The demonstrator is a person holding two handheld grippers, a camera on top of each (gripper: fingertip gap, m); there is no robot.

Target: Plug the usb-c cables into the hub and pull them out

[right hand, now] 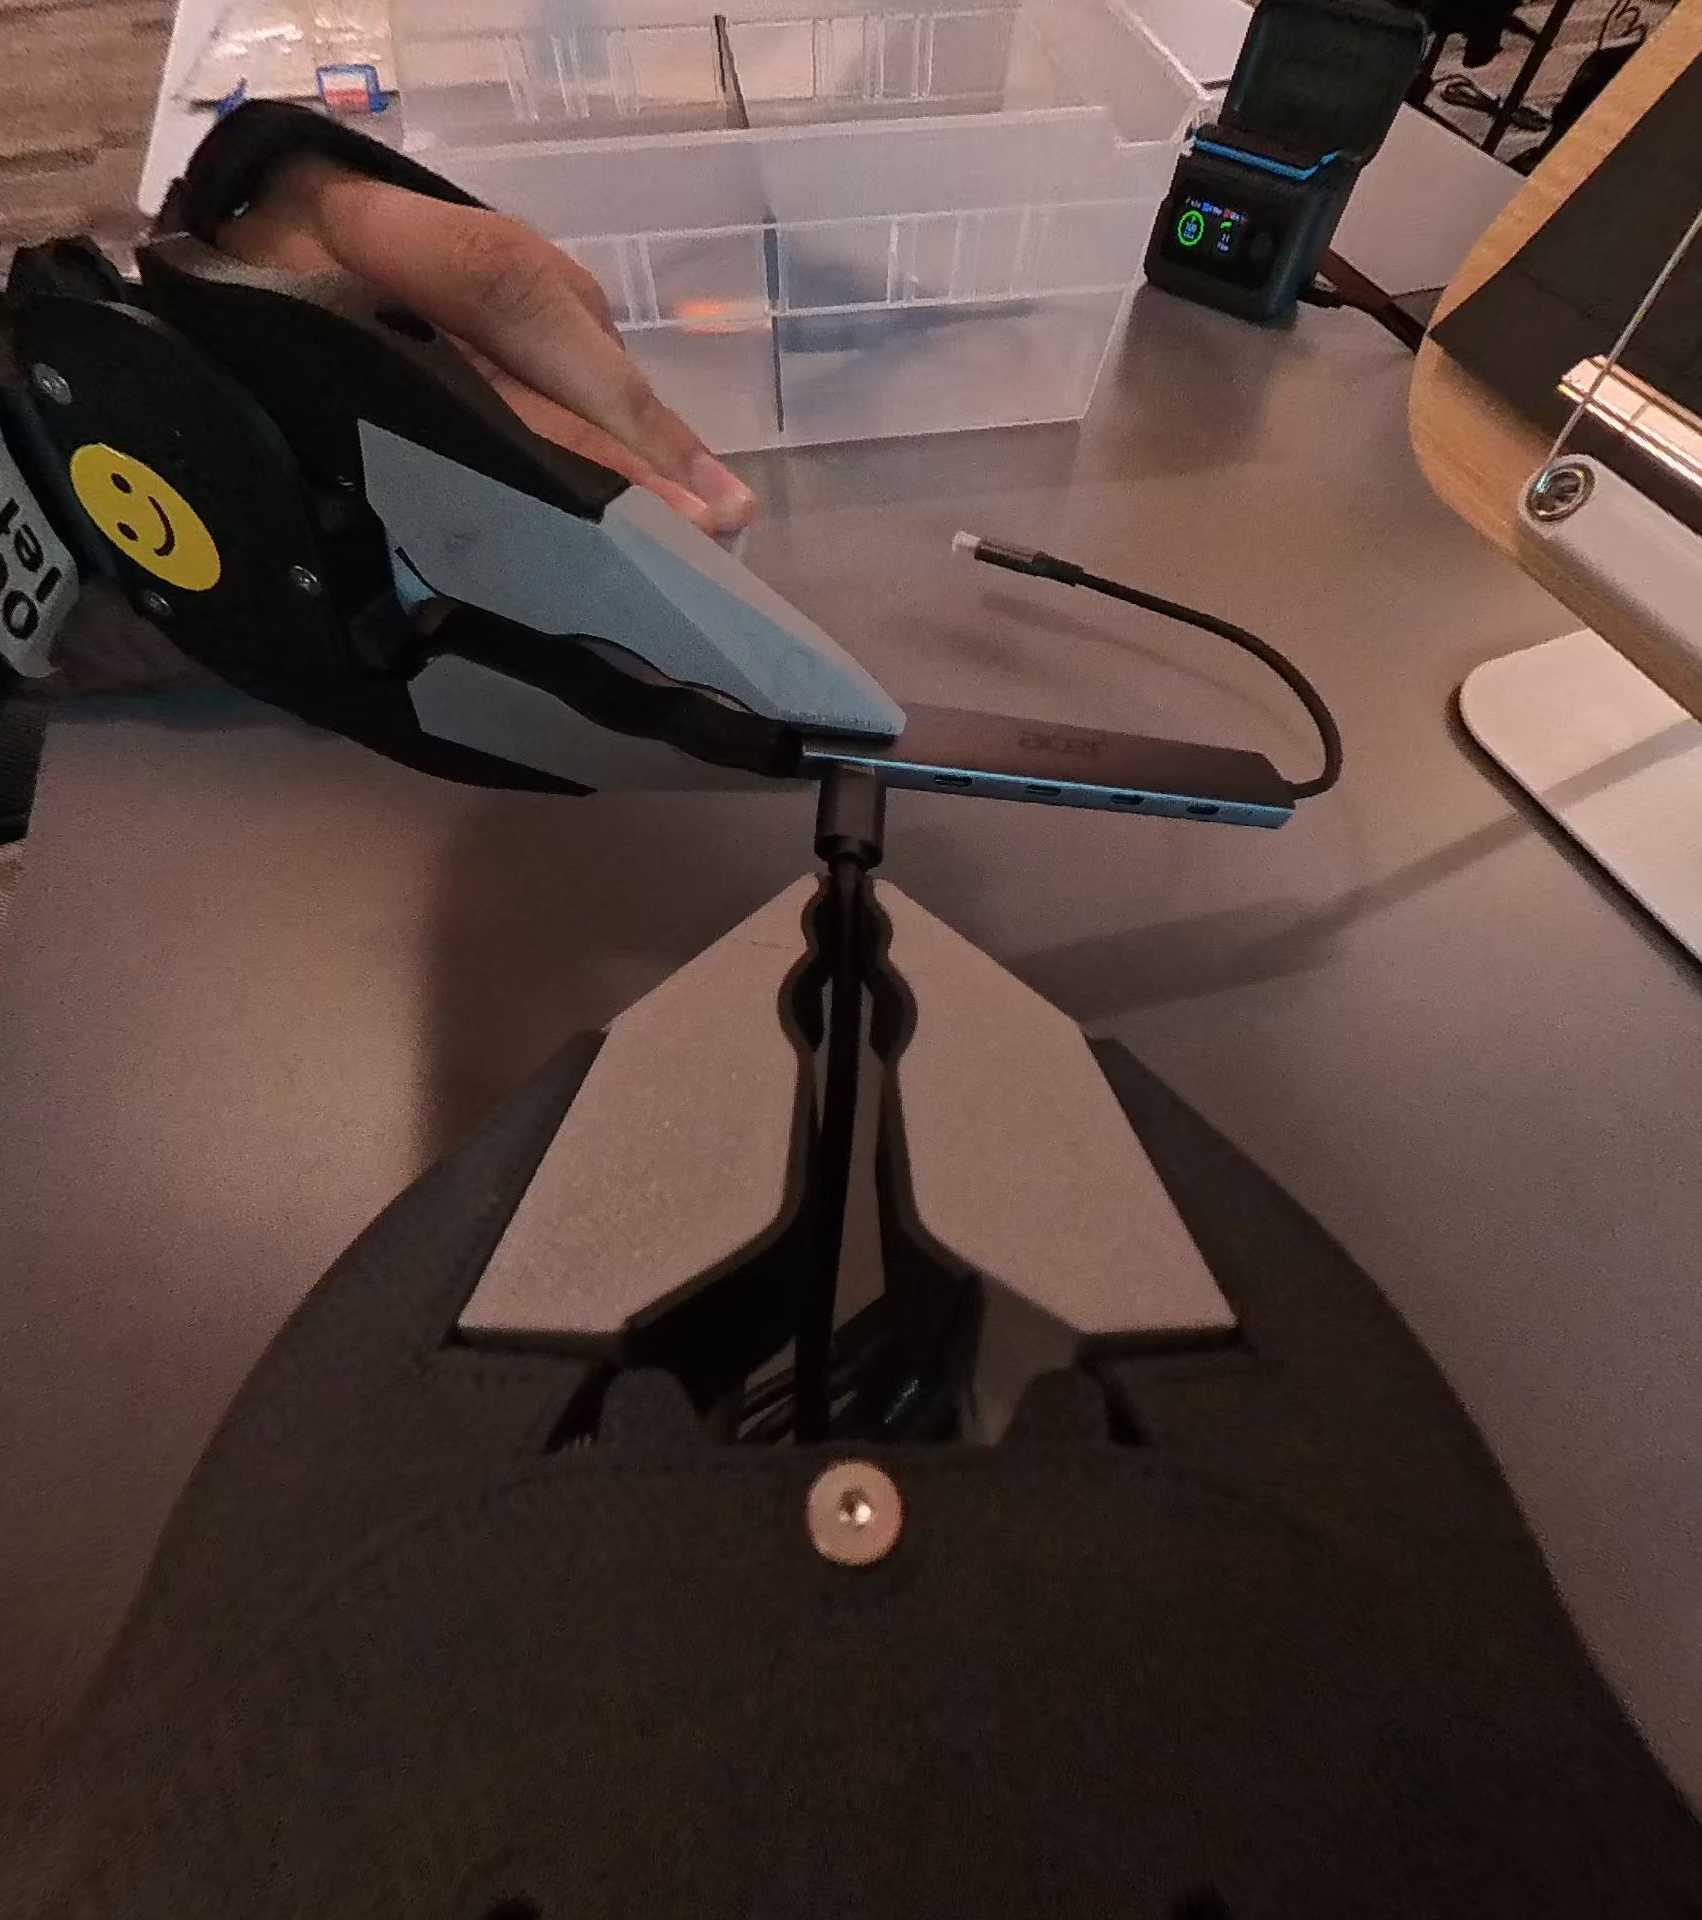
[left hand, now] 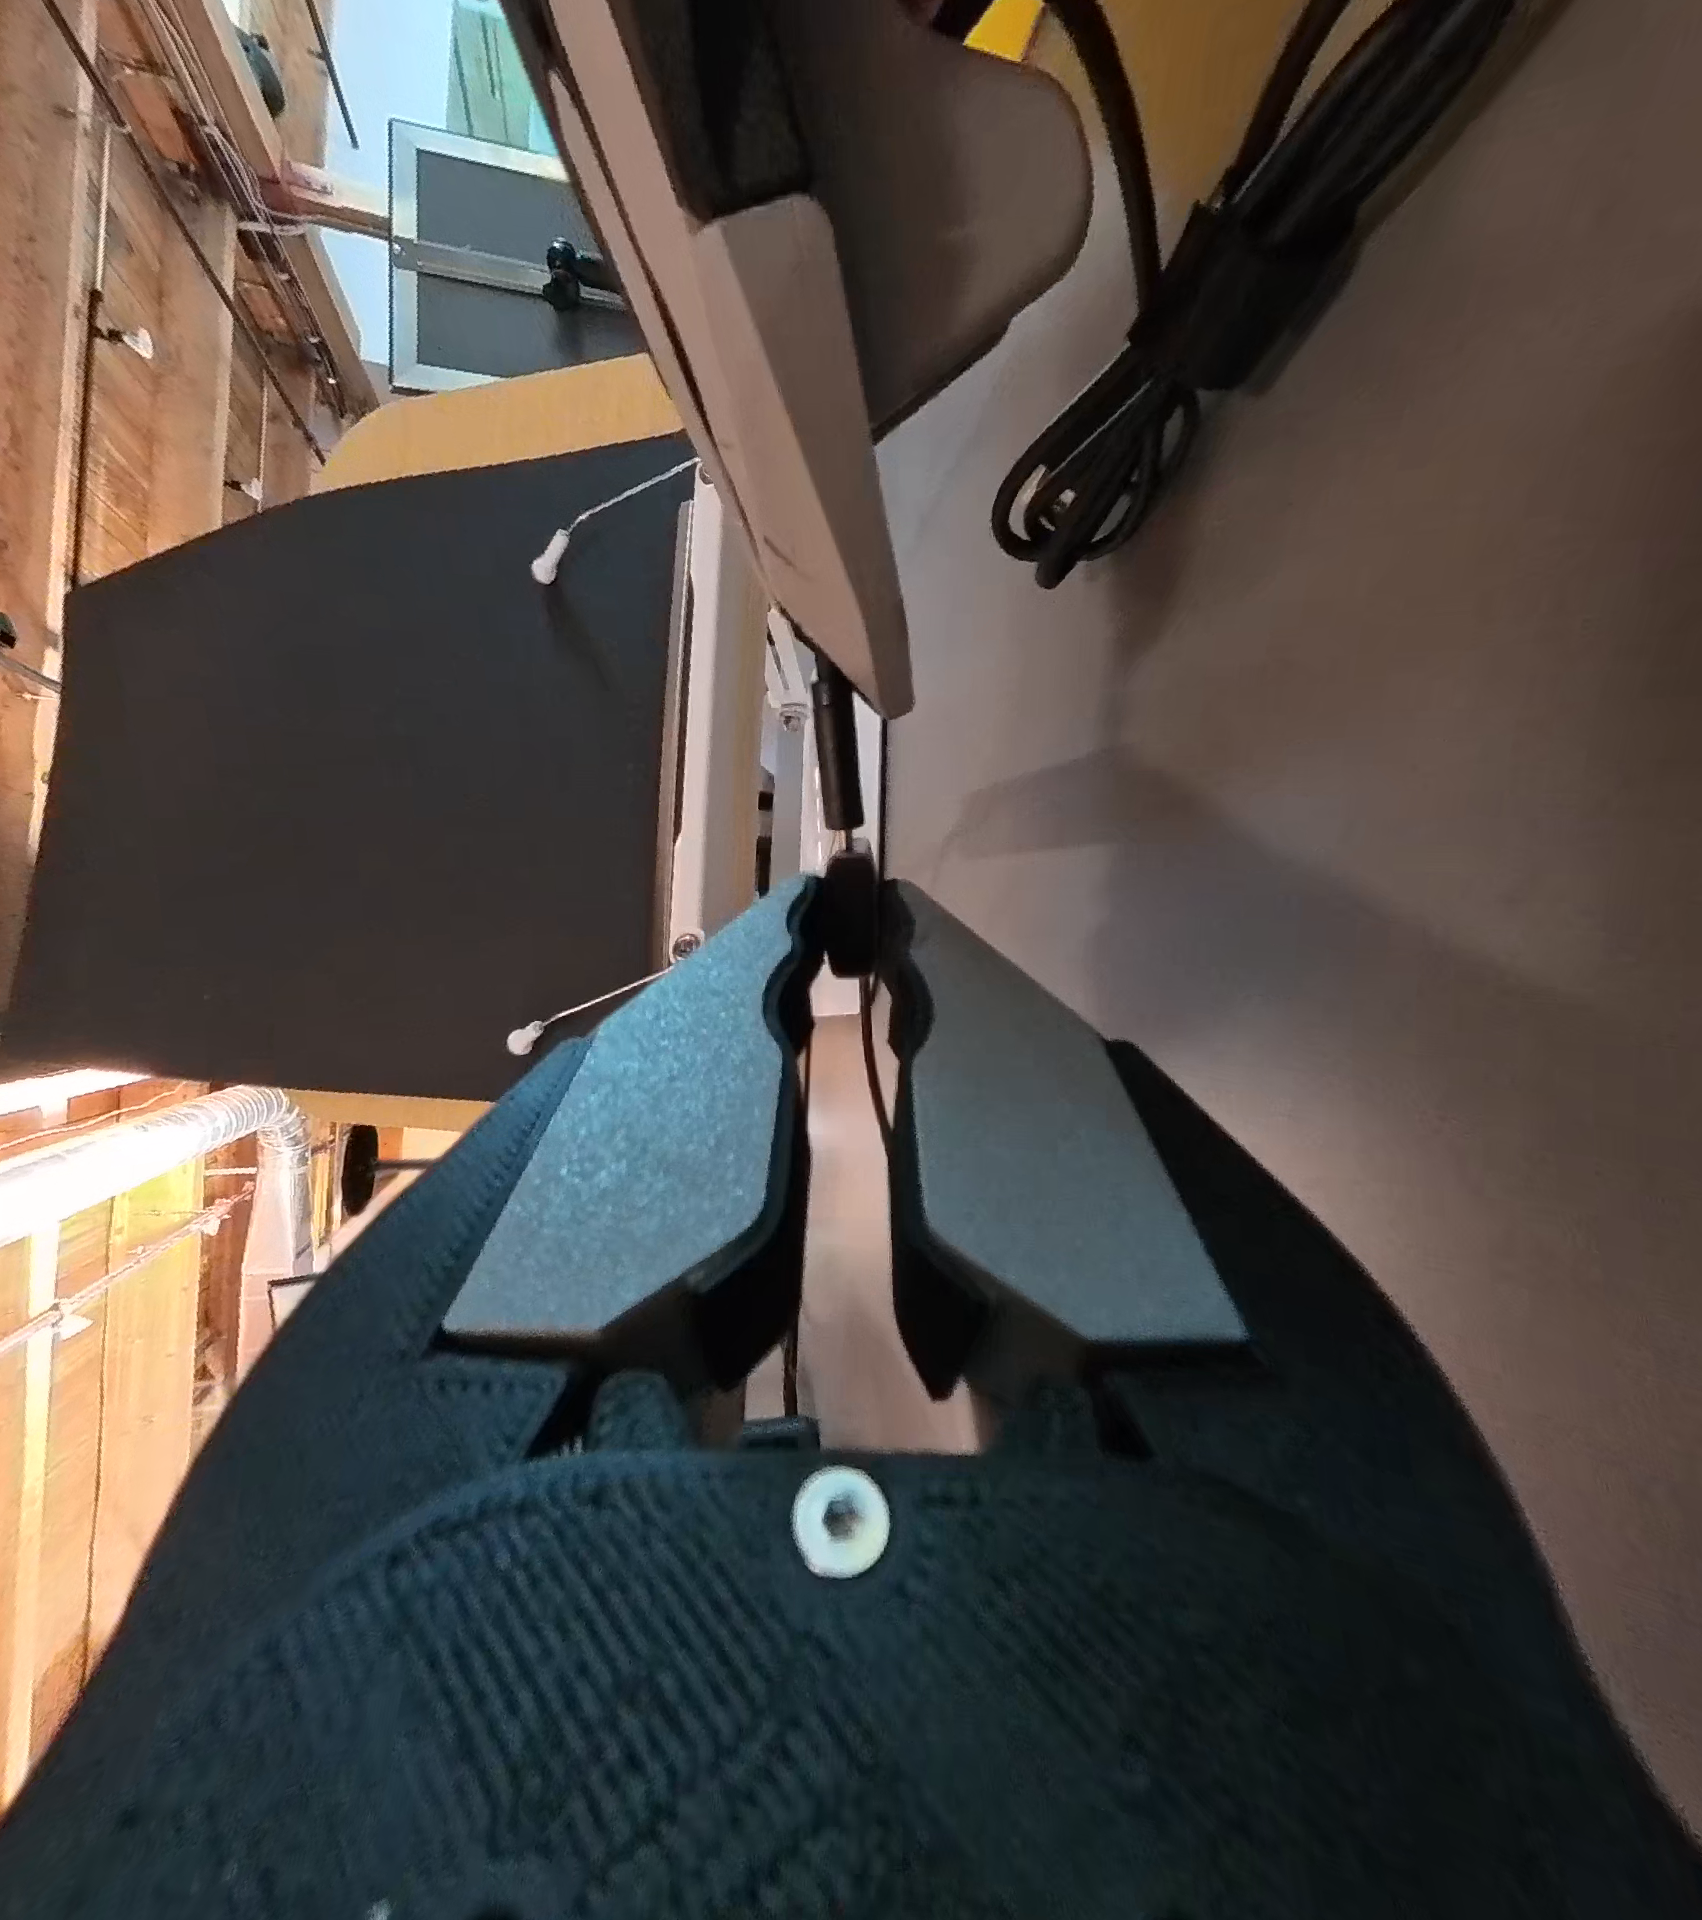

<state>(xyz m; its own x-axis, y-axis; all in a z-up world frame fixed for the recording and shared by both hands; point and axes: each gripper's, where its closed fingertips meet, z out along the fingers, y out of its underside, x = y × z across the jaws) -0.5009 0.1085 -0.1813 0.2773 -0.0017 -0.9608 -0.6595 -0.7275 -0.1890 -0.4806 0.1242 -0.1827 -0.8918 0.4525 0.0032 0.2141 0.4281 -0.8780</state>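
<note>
Above a grey worktop [right hand: 1346, 1195], my left gripper [right hand: 785, 743] clamps the hub's [right hand: 1055, 764] near end while my right gripper [right hand: 847, 894] pinches the cable [right hand: 842, 997] whose plug [right hand: 849, 816] sits just ahead in a port; next comes, I judge, a straight pull back.

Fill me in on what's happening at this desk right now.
A person is working two handheld grippers on a grey desk. The left gripper is shut on one end of a slim hub, holding it level. The right gripper is shut on a black USB-C cable just behind its plug, which sits in the hub's port nearest the left gripper. The other ports along that edge look empty, and the hub's own lead curls loose over the desk.
</note>
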